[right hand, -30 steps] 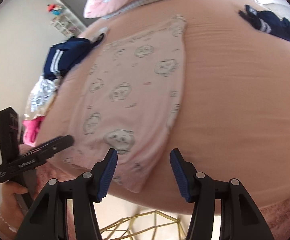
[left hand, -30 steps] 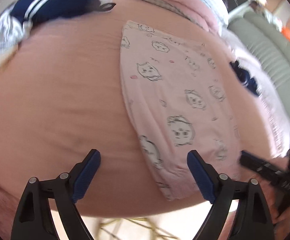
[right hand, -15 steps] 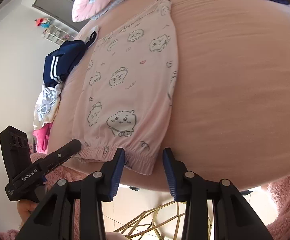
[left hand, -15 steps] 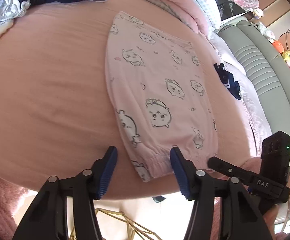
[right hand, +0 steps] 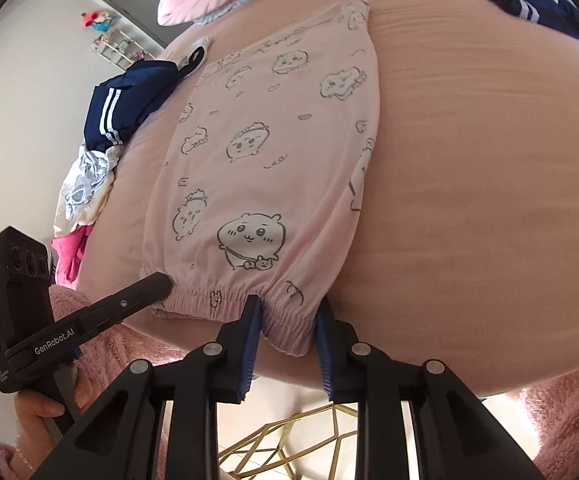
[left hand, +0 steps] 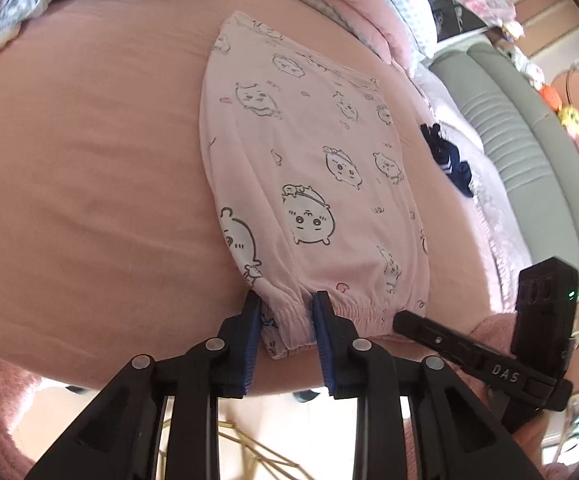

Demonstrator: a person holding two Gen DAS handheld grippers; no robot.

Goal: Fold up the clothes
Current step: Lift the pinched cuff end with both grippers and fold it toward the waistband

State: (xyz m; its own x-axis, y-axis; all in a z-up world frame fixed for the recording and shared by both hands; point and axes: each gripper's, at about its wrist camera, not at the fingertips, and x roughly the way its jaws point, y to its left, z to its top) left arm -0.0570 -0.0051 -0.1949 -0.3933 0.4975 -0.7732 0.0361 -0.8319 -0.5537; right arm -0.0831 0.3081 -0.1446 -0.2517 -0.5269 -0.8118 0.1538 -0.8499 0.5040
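Pale pink pyjama trousers [left hand: 309,160] with cartoon animal prints lie flat on the pink bed, elastic waistband at the near edge; they also show in the right wrist view [right hand: 265,168]. My left gripper [left hand: 285,308] straddles the waistband's left corner, blue pads on either side of the bunched fabric, still partly apart. My right gripper [right hand: 287,312] straddles the waistband's right corner the same way. Each gripper shows in the other's view: the right one [left hand: 405,318], the left one [right hand: 157,280].
A navy striped garment [right hand: 125,108] and white and hot-pink clothes [right hand: 85,184] lie piled at the bed's left side. Another small navy item [right hand: 537,4] lies at the far right. Pink pillows [left hand: 361,4] lie at the head. A gold wire frame [right hand: 297,440] stands below the bed edge.
Both grippers moved forward onto the waistband corners and their jaws narrowed around the fabric.
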